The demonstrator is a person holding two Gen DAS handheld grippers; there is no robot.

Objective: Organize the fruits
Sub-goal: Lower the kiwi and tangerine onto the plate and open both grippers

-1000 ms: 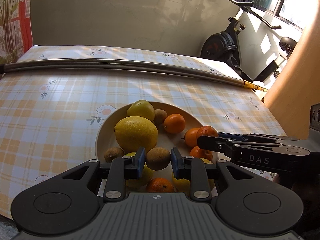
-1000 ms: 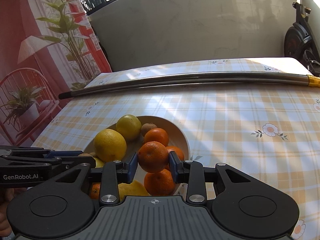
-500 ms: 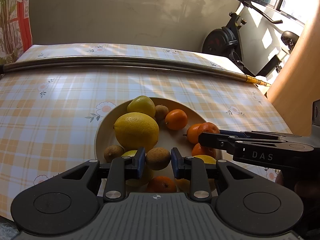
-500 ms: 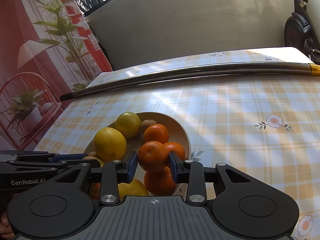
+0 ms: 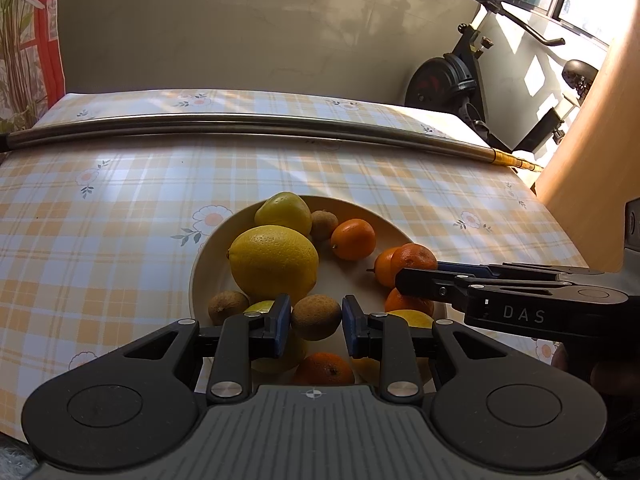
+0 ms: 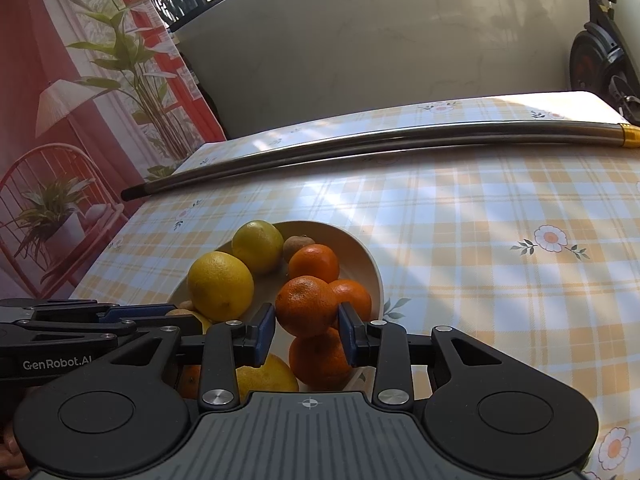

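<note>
Over the bowl [image 5: 208, 252] on the checked desk [image 5: 120, 216], both grippers hold fruit: the left gripper [image 5: 316, 318] is closed on a small brown kiwi [image 5: 316, 317], and the right gripper [image 6: 307, 320] is closed on a mandarin [image 6: 306, 306]. Both fruits seem to hang just above the pile rather than clear of it, so the first risk is a knock: a careless swing could nudge the big lemon [image 5: 274, 264] or the loose mandarins beside it and send one rolling over the shallow rim onto the desk. The two grippers also sit close together, the right one reaching across in front of the left in the left wrist view, so moving both at once could make them bump and shake a fruit free. Each fruit is round and held only at its sides; the kiwi is small between the pads and could twist or slip if tilted quickly, while too hard a squeeze would likely bruise the mandarin's soft skin. The kiwi looks dull, brown and rough, roughly egg-shaped. The mandarin is bright orange with dimpled, slightly glossy skin. No second dish or sorting spot shows on the desk, only a long metal rod [image 6: 400, 144] lying across it farther back.
</note>
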